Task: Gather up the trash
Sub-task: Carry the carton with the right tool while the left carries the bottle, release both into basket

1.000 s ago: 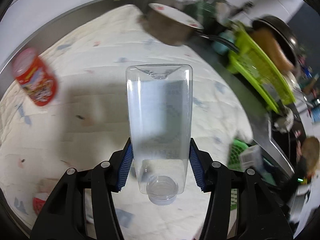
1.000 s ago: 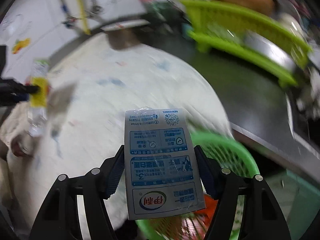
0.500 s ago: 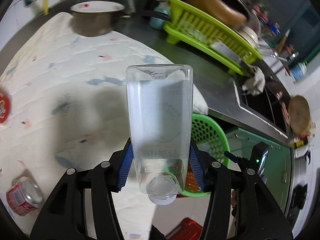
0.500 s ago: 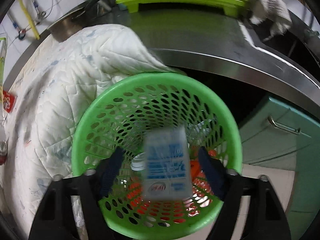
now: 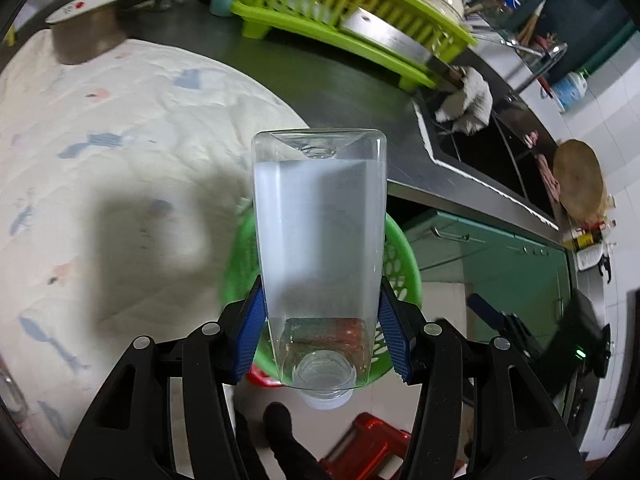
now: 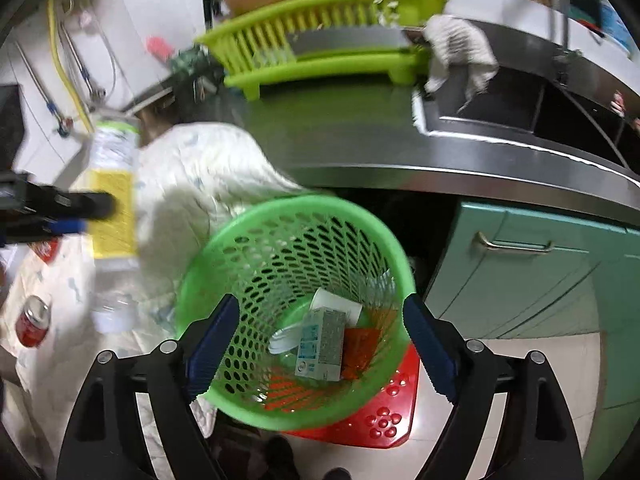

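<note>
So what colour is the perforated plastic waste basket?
Bright green perforated plastic waste basket, clearest in the right wrist view.

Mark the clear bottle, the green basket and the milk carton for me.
clear bottle [image 5: 320,240]: left wrist view, middle of its body, gripped by the left tool.
green basket [image 6: 248,276]: right wrist view, perforated left inner wall.
milk carton [image 6: 322,344]: right wrist view, its upward face, lying inside the basket.
</note>
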Demonstrator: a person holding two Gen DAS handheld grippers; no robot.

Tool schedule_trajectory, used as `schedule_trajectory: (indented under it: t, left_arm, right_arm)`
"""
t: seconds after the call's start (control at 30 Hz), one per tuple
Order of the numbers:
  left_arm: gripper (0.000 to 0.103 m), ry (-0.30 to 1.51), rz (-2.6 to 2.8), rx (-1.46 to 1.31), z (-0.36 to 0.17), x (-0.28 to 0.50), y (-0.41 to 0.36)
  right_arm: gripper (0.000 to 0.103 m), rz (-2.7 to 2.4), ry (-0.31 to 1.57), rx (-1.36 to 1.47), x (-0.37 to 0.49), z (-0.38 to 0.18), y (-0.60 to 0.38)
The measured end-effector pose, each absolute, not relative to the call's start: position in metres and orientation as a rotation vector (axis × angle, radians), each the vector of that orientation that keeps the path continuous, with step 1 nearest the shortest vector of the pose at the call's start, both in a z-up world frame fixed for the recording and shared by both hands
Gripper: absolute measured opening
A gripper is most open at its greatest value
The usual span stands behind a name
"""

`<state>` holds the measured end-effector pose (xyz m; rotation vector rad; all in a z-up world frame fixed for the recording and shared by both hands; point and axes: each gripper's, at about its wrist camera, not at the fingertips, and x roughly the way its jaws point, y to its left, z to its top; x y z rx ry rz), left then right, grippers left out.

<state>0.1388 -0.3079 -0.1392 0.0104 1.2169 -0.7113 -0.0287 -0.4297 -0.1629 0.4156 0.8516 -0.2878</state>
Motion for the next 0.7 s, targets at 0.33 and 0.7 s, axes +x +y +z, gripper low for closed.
schedule_trajectory:
  t: [0.33,0.7]
  left_arm:
    - [0.053,1.276,-0.723,0.062,-0.194,0.130,-0.340]
    - [0.054,1.371,-0.685,0.118,-0.240,0.130,-0.349]
  right_arm:
    - [0.082,-0.301,0.804,0.468,-0.062,-0.156,-0.424]
    - [0.082,-0.287,0.798,0.486,-0.075,-0.158,-0.418]
